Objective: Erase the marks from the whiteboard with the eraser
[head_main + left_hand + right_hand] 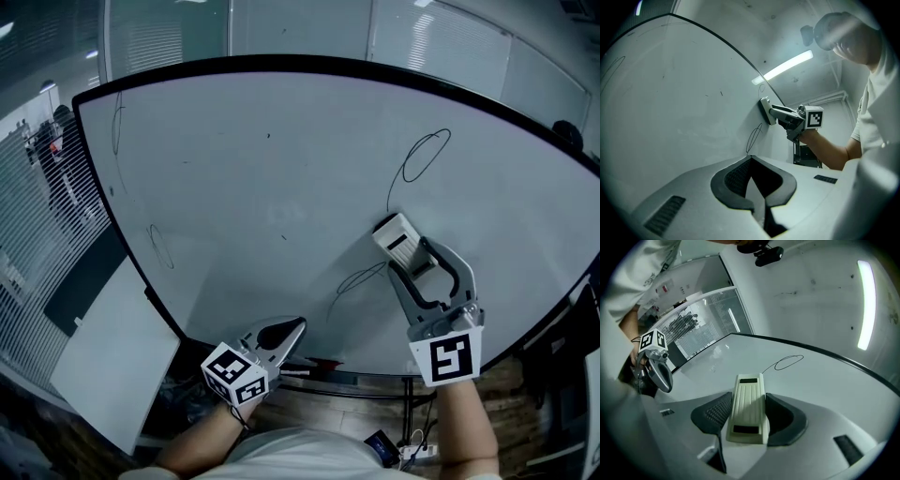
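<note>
While the right claw (pixel 748 418) clamps its jaws on the sides of the cream eraser (pixel 397 234), the eraser lies flat against the whiteboard (pixel 281 169), between a looped mark (pixel 427 155) above and a thin scribble (pixel 361 278) just beside it. The left claw (pixel 292 330), jaws together and empty, hangs near the board's lower edge.
</note>
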Demonstrator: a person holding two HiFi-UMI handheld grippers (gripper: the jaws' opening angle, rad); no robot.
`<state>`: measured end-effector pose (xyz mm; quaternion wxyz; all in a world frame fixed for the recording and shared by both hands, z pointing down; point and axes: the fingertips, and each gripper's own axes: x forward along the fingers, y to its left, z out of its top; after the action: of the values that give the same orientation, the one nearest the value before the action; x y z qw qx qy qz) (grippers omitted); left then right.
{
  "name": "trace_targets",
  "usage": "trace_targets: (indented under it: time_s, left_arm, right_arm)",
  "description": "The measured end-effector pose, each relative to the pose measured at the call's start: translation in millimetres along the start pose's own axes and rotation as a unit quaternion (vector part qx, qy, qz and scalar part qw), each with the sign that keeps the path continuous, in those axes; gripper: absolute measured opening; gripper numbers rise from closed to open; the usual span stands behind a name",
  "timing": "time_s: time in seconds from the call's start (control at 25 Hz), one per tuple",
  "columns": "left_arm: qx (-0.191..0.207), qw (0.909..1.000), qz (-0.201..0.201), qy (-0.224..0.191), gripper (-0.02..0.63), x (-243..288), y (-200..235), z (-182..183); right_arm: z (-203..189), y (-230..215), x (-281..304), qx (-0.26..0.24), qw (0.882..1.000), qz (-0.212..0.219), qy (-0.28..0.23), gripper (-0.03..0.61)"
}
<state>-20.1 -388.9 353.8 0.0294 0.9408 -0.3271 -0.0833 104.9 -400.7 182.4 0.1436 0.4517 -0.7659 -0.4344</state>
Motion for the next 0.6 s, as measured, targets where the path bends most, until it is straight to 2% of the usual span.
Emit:
trace_targets:
  time_s: [0.16,0.28,0.6]
  left_arm:
    - [-0.001,1.0,0.002,0.004,0.006,-0.8,-0.9,-3.4]
    - [0.002,1.0,0.003,0.005,0.006,-1.8,-3.1,-4.7]
    - [-0.005,0.9996,0.023,0.014,0.006,-14.9,1.3,-13.6]
  right_arm:
    - [-3.3,7.5,0.4,0.014,1.0,0.009,-0.006,0.232]
    - [-11.5,23.3,0.8,0.018,0.999,0.025,0.009,0.232]
    - [-39.1,114.8,11.0,0.048,0.992,0.114,0.032,0.232]
